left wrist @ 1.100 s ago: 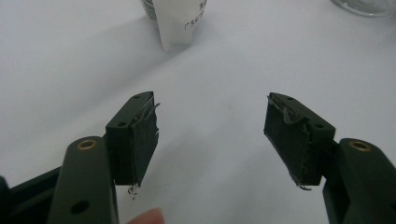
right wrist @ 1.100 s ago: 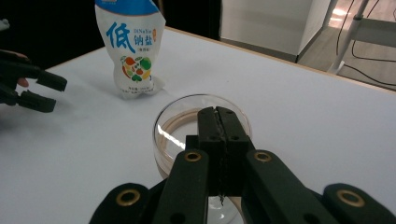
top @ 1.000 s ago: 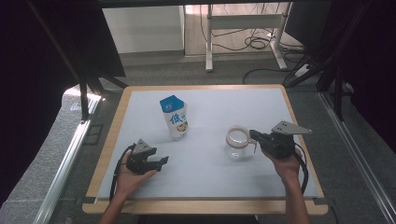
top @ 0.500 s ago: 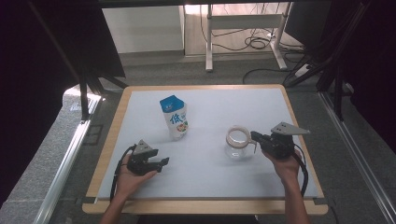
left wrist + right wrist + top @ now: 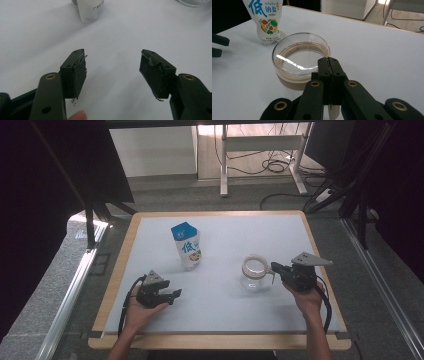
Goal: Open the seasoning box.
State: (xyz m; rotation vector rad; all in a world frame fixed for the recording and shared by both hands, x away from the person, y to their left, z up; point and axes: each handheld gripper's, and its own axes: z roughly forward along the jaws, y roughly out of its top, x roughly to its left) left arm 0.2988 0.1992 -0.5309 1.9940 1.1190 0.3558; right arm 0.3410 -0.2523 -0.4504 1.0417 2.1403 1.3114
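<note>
Your right tongs are clenched tight, jaws pressed flat together, and their tips sit right at the rim of the glass jar; in the right gripper view the closed right tongs meet the near edge of the jar, though you cannot tell from the pictures whether a thin part of the jar is pinched between them. The jar stands upright on the white counter, right of centre, with a brownish band around its neck and its mouth open to the top. Your right hand holds that gripper from the near side, with the cable looping down toward the counter's edge. Your left tongs are released, jaws standing well apart with nothing between them, as the left gripper view shows: the left tongs frame only bare counter. Your left hand rests low at the near left of the counter, well apart from the jar. A white pouch with a blue top stands upright toward the far left of centre, near the jar but not touching it; its printed front with fruit pictures shows beyond the jar in the right gripper view.
</note>
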